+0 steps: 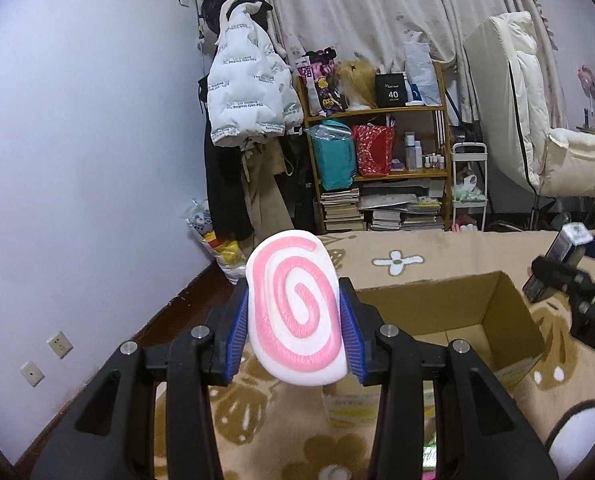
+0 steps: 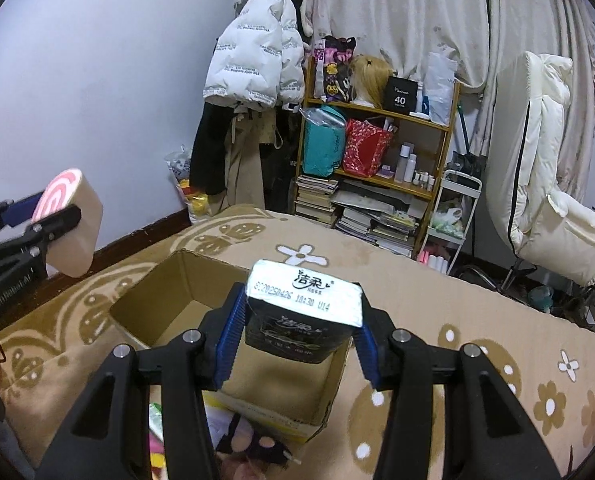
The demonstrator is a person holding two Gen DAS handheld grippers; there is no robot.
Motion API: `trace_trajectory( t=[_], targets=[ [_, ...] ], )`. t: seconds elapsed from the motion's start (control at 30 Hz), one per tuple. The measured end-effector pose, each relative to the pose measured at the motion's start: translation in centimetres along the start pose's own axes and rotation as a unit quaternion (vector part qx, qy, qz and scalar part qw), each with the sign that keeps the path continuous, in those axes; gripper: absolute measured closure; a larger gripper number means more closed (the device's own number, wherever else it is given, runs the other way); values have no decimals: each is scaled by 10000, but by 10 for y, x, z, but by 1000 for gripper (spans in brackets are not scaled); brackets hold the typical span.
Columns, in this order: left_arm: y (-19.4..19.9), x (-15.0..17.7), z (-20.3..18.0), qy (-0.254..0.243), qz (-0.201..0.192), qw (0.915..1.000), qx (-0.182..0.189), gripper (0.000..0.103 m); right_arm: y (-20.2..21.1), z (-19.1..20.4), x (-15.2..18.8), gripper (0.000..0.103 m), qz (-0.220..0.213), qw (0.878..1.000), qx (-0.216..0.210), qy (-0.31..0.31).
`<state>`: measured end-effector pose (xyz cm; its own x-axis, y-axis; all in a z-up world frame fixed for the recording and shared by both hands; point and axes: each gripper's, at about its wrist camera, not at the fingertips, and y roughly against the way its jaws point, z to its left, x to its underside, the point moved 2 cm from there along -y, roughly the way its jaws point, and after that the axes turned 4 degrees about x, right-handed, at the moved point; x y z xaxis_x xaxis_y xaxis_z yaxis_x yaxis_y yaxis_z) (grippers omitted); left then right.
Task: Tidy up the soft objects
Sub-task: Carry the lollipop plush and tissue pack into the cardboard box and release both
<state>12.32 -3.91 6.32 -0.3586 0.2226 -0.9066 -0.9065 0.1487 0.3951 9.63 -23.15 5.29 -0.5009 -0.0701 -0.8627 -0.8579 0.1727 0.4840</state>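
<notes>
My left gripper (image 1: 295,320) is shut on a white soft toy with a pink spiral (image 1: 295,308), held in the air left of an open cardboard box (image 1: 509,320). The toy also shows at the left of the right wrist view (image 2: 73,220). My right gripper (image 2: 297,328) is shut on a dark tissue pack (image 2: 301,312) with a silver end, held above the box (image 2: 169,280). The right gripper shows at the right edge of the left wrist view (image 1: 569,276).
The box sits on a bed with a beige flower blanket (image 2: 477,320). Soft items (image 2: 253,440) lie in front of the box. Behind stand a wooden shelf (image 2: 377,152), hung coats (image 2: 253,60), a white cart (image 1: 467,184) and a white chair (image 2: 545,176).
</notes>
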Motion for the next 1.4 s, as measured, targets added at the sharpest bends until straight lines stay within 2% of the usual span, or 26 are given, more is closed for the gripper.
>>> trace_trajectory(
  t=[0.17, 0.47, 0.57, 0.73, 1.03, 1.4],
  targets=[
    [-16, -2, -5, 57, 0, 9999, 137, 63, -16, 0, 3, 50, 65, 10000, 71, 19],
    [-38, 15, -25, -23, 164, 9981, 587, 62, -34, -6, 10, 50, 125, 9999, 45, -76],
    [-47, 21, -30, -4, 270, 9970, 727, 62, -41, -11, 13, 50, 149, 9997, -28, -201],
    [-60, 30, -33, 31, 471, 9950, 877, 62, -55, -16, 22, 50, 268, 9973, -380, -574],
    [-81, 45, -34, 370, 1005, 9845, 1391, 61, -64, -7, 34, 50, 442, 9963, -533, -504],
    [-95, 54, -40, 295, 1256, 9813, 1431, 60, -67, -7, 41, 50, 575, 9940, -721, -591]
  ],
)
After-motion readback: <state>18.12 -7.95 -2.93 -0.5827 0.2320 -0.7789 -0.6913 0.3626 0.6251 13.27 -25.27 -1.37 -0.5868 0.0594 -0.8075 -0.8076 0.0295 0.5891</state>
